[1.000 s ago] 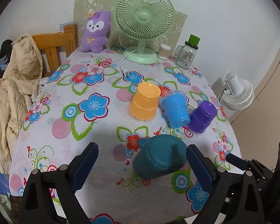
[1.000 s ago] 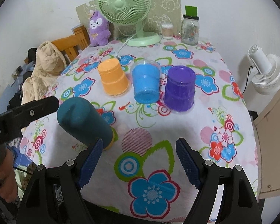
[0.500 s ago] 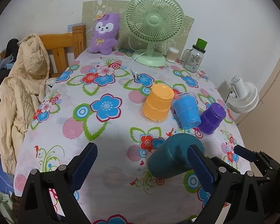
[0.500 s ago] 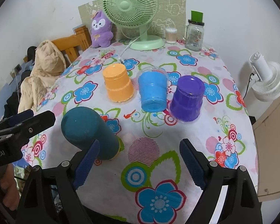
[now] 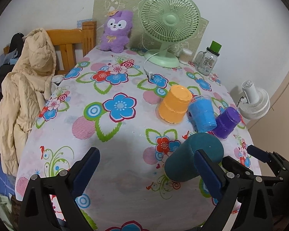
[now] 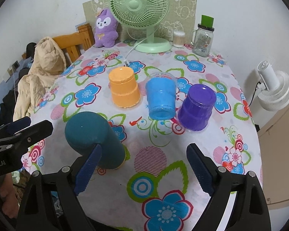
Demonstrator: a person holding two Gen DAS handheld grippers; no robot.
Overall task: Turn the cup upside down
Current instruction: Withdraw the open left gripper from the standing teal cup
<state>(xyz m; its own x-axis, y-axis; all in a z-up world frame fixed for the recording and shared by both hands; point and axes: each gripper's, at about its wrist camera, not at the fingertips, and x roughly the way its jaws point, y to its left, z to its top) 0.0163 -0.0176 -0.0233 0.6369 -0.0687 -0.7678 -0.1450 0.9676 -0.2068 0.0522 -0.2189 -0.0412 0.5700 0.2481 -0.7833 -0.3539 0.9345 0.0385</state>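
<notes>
**Teal cup inverted near the table's front edge**

The teal cup (image 6: pixel 94 136) stands base-up on the flowered tablecloth (image 6: pixel 154 173). It looks light, rigid and matte; mid-wall seems the best hold. Left gripper (image 5: pixel 144 171) and right gripper (image 6: pixel 142 171) both gape wide, holding nothing.

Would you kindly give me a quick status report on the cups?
Both grippers, left and right, open, empty. Teal cup inverted on table, as are orange, blue, purple. Nothing obstructing.
</notes>
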